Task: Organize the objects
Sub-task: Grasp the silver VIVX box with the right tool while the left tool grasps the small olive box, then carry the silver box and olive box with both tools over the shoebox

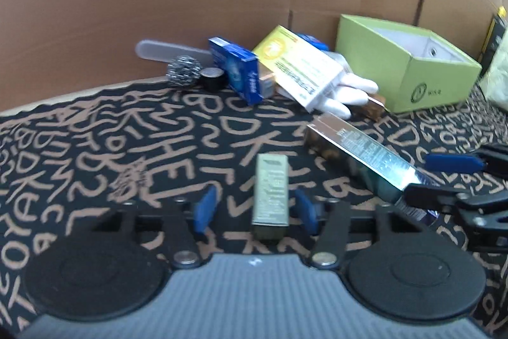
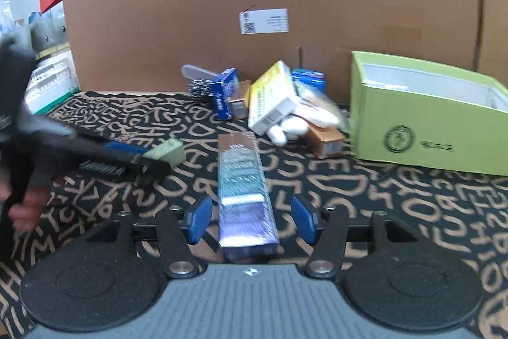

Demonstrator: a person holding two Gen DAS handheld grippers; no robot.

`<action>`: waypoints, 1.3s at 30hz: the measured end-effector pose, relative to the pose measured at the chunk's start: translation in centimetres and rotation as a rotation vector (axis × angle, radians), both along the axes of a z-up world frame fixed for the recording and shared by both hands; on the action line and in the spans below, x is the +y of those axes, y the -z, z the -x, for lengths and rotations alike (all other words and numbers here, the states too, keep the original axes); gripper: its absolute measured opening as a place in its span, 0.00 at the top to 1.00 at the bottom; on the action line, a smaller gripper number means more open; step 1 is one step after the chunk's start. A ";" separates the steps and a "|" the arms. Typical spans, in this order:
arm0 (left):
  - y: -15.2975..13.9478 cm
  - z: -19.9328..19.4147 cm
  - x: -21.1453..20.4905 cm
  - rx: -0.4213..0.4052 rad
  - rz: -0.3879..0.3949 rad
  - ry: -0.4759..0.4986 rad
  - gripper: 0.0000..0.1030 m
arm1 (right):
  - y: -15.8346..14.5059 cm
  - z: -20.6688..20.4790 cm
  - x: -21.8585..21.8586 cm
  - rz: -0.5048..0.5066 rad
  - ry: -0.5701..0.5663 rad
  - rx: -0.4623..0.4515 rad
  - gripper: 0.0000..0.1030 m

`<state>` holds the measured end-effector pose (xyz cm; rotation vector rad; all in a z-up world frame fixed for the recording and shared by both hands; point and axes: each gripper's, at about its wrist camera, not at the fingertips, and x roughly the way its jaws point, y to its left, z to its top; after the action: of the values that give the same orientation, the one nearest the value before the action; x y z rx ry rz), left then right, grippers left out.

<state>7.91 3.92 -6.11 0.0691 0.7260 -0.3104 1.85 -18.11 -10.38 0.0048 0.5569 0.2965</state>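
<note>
My left gripper straddles the small greenish box, pads just clear. My right gripper straddles the long shiny box, gaps showing.

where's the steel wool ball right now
The steel wool ball sits at the far left of the pile against the cardboard wall, beside a small black can and a blue box.
</note>
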 end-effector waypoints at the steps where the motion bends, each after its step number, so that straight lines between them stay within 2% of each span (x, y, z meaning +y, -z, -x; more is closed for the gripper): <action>1: 0.0 -0.1 0.3 0.002 -0.001 -0.009 0.47 | 0.0 -0.7 0.0 -0.013 -0.015 0.008 0.42; 4: -0.1 -0.9 0.1 0.034 0.000 -0.005 0.54 | 0.3 -2.1 0.4 -0.001 -0.030 0.032 0.42; 12: 0.7 -1.5 -1.3 0.031 -0.050 0.022 0.56 | 0.8 -4.1 1.1 0.026 -0.035 0.054 0.42; 13: 0.7 -1.5 -1.3 0.031 -0.055 0.022 0.62 | 0.8 -4.3 1.2 0.030 -0.039 0.055 0.43; 16: 0.6 -1.4 -1.5 0.035 -0.068 0.025 0.79 | 1.1 -4.5 1.3 0.026 -0.052 0.064 0.57; 20: 0.4 -1.3 -1.9 0.045 -0.071 0.018 0.79 | 1.2 -4.2 0.8 -0.009 -0.048 0.069 0.57; 24: -0.5 -1.0 -2.5 0.045 -0.043 0.029 0.79 | 0.7 -3.4 0.1 -0.035 -0.044 0.048 0.58; 33: -5.0 -1.2 -7.2 -0.053 0.012 0.126 0.79 | -2.8 -1.6 -4.5 -0.082 0.043 -0.075 0.58; 39: -7.7 -2.1 -11.7 -0.116 0.050 0.184 0.79 | -4.6 -1.3 -8.3 -0.055 0.145 -0.141 0.58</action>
<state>10.01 -7.74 1.63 0.1059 0.5972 -0.4964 3.14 -26.38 -5.79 0.0768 0.4055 0.1688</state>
